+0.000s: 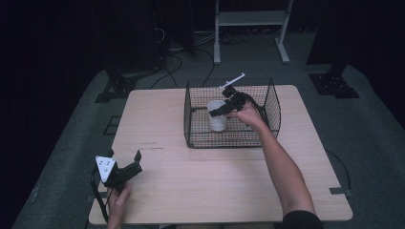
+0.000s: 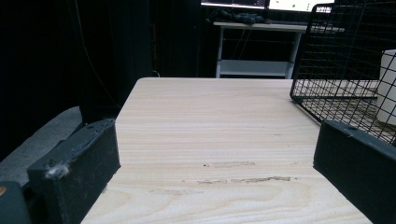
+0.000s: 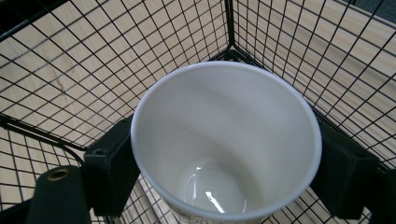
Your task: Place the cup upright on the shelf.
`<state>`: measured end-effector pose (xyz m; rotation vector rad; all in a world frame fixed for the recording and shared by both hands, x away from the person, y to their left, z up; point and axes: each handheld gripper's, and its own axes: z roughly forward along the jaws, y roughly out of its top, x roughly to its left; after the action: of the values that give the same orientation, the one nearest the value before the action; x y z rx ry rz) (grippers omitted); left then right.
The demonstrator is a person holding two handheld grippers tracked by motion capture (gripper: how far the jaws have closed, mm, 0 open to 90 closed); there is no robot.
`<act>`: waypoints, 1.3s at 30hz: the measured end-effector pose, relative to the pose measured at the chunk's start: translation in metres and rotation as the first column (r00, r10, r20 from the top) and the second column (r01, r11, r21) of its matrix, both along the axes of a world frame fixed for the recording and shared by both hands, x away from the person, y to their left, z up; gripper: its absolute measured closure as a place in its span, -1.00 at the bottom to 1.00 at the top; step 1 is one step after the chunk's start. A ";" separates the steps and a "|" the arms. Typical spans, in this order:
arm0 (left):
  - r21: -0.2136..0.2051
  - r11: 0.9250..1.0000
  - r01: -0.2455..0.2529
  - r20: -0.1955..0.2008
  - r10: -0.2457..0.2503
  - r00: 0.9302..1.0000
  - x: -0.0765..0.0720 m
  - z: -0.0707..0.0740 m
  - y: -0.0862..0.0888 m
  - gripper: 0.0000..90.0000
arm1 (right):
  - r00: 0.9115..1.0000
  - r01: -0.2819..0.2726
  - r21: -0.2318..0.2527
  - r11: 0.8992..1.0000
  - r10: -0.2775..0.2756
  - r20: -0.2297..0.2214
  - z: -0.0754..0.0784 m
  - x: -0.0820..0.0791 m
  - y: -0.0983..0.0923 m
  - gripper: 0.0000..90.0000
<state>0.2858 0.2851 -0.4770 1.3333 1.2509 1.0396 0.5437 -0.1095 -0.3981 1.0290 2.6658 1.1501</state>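
Note:
A white paper cup (image 1: 217,117) stands upright inside the black wire basket (image 1: 191,102) at the table's far middle. My right gripper (image 1: 218,111) reaches into the basket from the right and is shut on the cup. In the right gripper view the empty cup (image 3: 224,107) sits between the two black jaws, which touch its sides just below the rim. My left gripper (image 1: 133,163) rests at the table's near left, open, with bare wood between its jaws (image 2: 217,135). From there the basket (image 2: 336,56) and the cup (image 2: 387,84) show at the right.
The wooden table (image 1: 200,176) has free room in front of the basket and to its left. A thin white rod (image 1: 232,79) sticks up by the basket's back rim. Behind the table are a white frame (image 1: 250,19), floor cables (image 1: 176,55) and black stand bases (image 1: 334,83).

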 end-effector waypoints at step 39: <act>0.004 1.000 0.002 0.002 -0.002 1.000 0.000 0.000 -0.001 -1.00 | 0.998 0.010 0.064 0.998 -0.014 0.064 0.022 -0.016 -0.012 -0.70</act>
<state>0.2856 0.2843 -0.4770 1.3359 1.2462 1.0430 0.5279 -0.1216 -0.3758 0.9987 2.5861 1.2514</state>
